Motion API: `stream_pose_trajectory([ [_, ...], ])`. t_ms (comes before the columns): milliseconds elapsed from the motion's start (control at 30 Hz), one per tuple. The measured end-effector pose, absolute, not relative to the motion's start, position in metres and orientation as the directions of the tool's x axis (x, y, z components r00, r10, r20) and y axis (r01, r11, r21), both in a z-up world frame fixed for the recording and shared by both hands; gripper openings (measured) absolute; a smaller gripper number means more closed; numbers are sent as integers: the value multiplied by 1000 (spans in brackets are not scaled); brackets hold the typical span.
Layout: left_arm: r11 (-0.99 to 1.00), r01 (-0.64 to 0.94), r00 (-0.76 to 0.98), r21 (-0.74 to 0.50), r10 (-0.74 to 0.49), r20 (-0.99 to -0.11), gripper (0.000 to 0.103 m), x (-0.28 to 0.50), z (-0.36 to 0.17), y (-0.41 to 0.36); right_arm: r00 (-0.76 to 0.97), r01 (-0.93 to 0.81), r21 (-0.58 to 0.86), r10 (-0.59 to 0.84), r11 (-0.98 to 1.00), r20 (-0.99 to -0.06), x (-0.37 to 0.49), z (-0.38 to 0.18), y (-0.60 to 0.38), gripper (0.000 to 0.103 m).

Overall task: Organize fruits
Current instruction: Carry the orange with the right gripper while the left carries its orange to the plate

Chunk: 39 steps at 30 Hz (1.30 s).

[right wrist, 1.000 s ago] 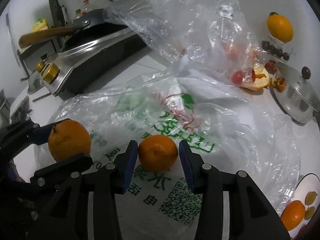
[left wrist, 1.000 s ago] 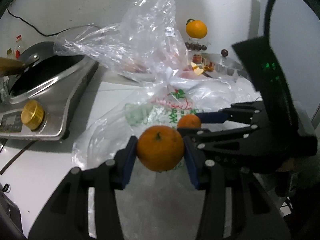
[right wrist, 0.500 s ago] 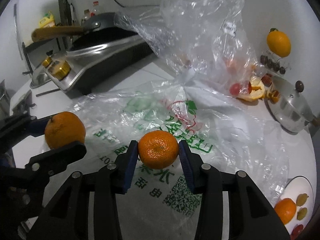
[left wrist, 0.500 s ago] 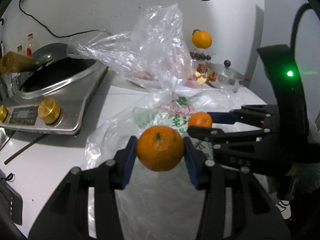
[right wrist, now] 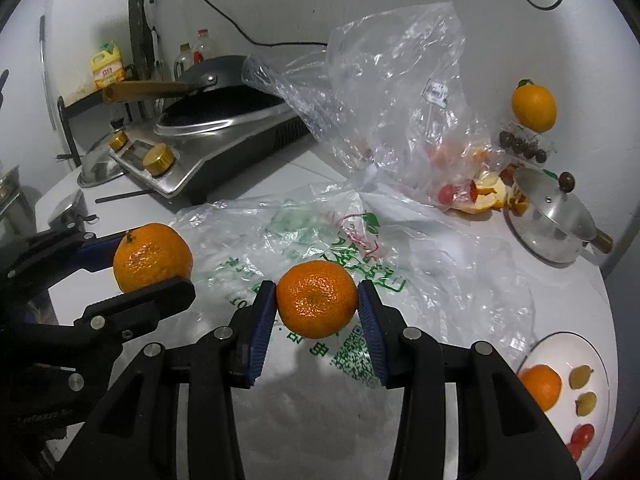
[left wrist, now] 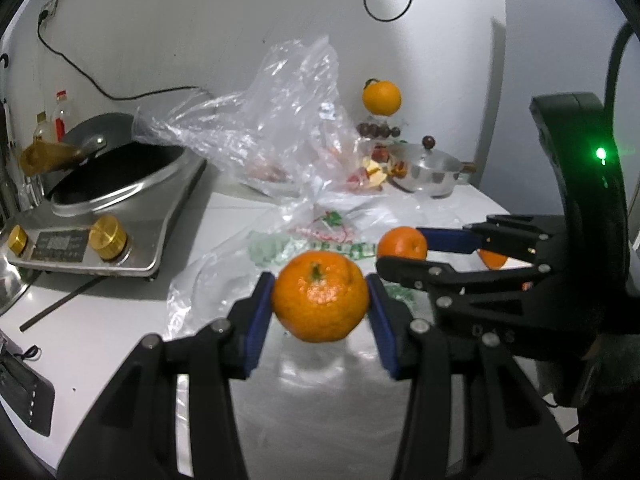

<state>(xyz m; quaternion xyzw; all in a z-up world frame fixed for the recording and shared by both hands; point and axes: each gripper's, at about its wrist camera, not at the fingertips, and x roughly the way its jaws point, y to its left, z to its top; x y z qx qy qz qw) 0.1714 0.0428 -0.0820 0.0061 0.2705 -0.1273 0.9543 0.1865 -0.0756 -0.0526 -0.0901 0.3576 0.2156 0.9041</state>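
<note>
Both tools (left wrist: 320, 300) (right wrist: 317, 300) lifted round, dimpled tangerines (left wrist: 320, 296).

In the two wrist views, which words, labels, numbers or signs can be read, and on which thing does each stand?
"D A S": faint raised letters on the right gripper body, left wrist view.
Green and red print on the flat plastic bag: characters too distorted to read.
QR code on that bag: visible, not decodable.
White sticker on the crumpled clear bag: too small.
Yellow bottle label: blurred.
Stove panel: unreadable.
</note>
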Motion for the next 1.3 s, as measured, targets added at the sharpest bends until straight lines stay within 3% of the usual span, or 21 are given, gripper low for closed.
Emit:
stream_pose_trajectory([
  [767, 964, 259, 850, -64, -259, -458, 47, 132, -47, -18, 716, -417, 31, 350, 908, -604, 135, -22, -149, 44],
  [1300, 950, 308, 832, -54, -297, -469, 47, 132, -48, -70, 761, -334, 38, 294, 942, -579, 110, -18, -221, 44],
])
